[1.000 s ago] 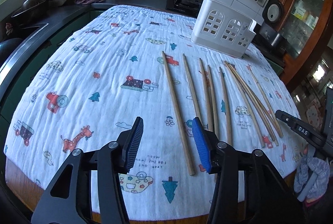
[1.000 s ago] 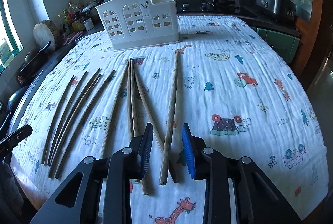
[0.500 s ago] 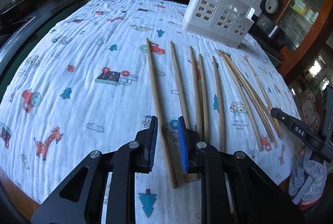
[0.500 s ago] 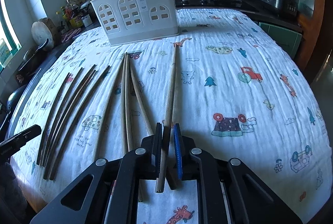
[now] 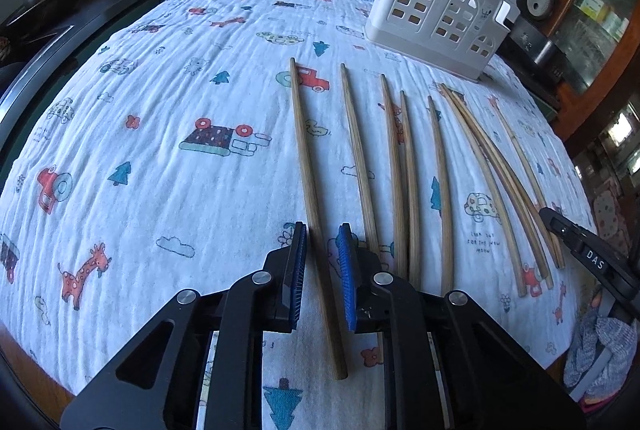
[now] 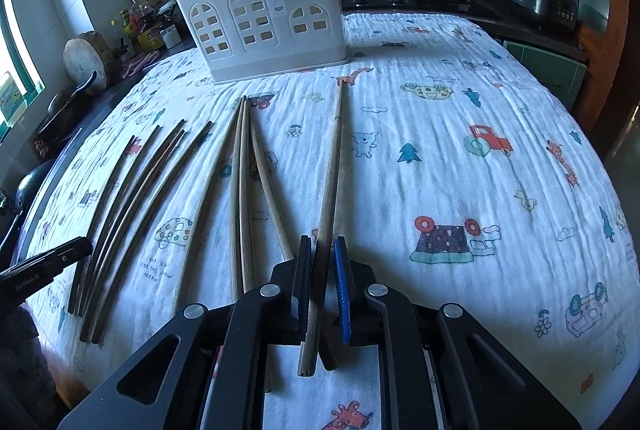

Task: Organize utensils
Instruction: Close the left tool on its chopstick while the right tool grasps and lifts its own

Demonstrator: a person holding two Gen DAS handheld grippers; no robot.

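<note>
Every chopstick lies on the cloth [image 5: 168, 118] and none is in the white holder [image 6: 264, 30] at its far edge, so sorting has barely begun. The right gripper [image 6: 320, 286] has just pinched the thick stick [image 6: 330, 186] tight. The left gripper [image 5: 322, 270], jaws just narrowed, straddles another stick [image 5: 308, 166], a sliver of gap showing.

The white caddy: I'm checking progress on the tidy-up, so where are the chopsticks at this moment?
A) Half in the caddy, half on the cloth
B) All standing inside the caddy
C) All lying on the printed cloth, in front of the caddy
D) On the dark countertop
C: the chopsticks all lie on the printed cloth, and none pokes out of the white caddy behind them.
</note>
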